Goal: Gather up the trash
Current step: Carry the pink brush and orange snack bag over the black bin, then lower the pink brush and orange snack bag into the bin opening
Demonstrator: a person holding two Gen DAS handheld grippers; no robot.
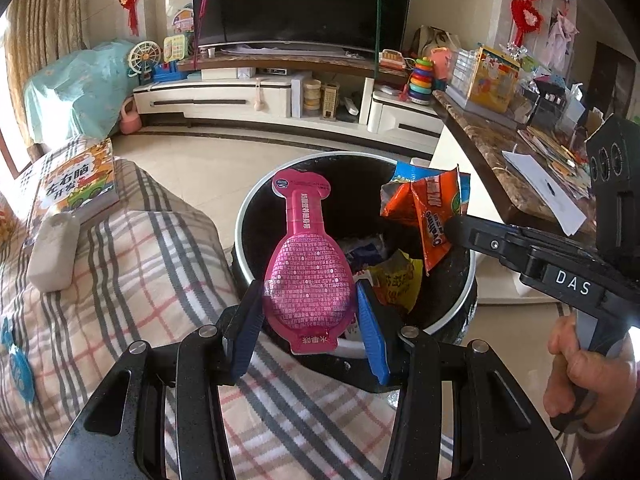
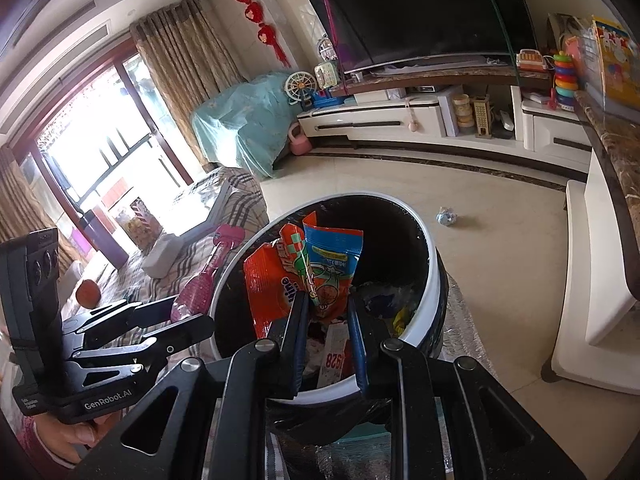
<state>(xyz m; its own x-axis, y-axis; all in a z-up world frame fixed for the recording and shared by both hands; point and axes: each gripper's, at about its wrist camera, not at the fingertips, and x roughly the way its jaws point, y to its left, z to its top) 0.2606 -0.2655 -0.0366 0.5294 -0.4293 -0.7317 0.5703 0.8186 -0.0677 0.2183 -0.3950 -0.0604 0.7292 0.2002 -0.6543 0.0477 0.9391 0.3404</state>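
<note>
Living room with tiled floor [image 2: 400, 184] lying bare beyond the trash bin [image 1: 256, 200], which stands between the plaid-covered sofa [image 1: 132, 264] and the marble-topped counter [image 1: 480, 136]. Bin rim almost touches the sofa edge; a crumpled scrap [image 2: 447, 216] lies on the floor well past the bin. Left gripper [image 1: 310, 300], fingers partly closed, clamps the pink blister pack [image 1: 306, 264] by its wide end over the bin's near rim. Right gripper [image 2: 328, 312], fingers narrowly spaced, pinches the orange and blue snack wrappers [image 2: 312, 268] above the bin mouth.
</note>
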